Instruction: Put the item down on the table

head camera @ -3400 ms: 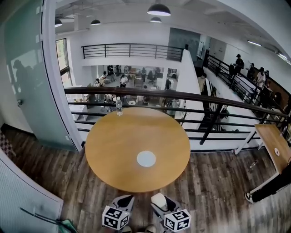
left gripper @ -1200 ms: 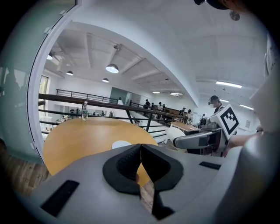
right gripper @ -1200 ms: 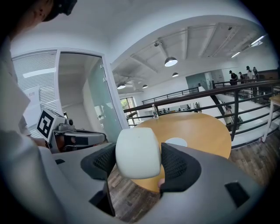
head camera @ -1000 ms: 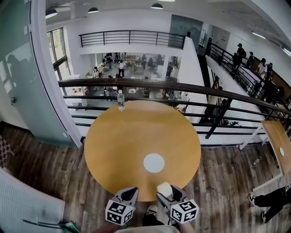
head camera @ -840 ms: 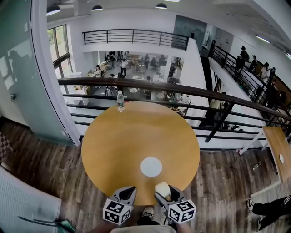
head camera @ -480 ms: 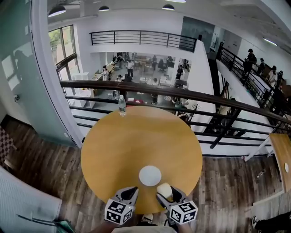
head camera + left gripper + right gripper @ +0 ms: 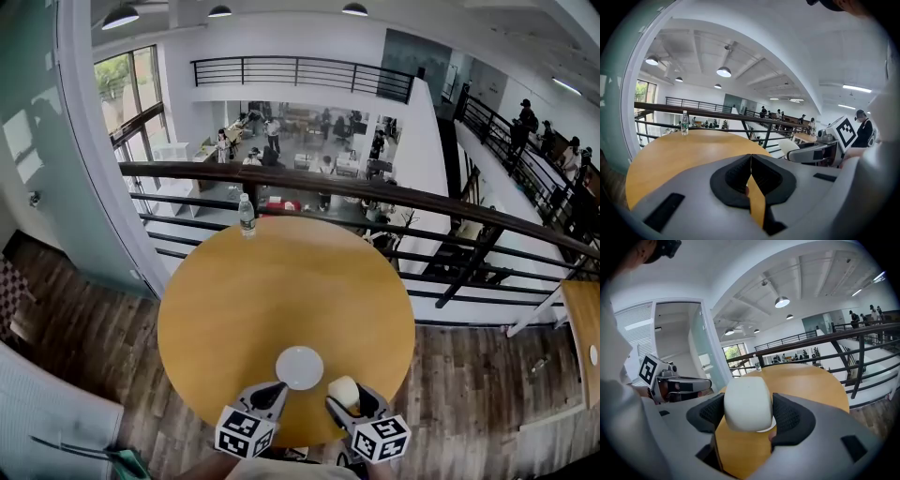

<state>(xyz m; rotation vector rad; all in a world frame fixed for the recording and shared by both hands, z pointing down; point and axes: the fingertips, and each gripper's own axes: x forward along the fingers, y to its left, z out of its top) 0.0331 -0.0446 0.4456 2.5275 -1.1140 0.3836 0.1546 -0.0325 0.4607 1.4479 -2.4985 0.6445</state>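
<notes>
Over the tabletop (image 7: 234, 300) edge, the right hand-held gripper (image 7: 345, 401) is arriving, pinching the item (image 7: 343, 391), ready to lower; left hand-held gripper (image 7: 271, 394) pressed together.

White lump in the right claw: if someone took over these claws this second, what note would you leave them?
Right claw: shut on the white lump, held over the near edge of the round table, not released.
Left claw: shut, empty, alongside the right one.
On the table: a white disc just ahead of the claws, and a water bottle at the far edge.
Done: the lump is at the table.
Left: lower it onto bare wood, probably beside the disc, open the claw, then pull back.
</notes>
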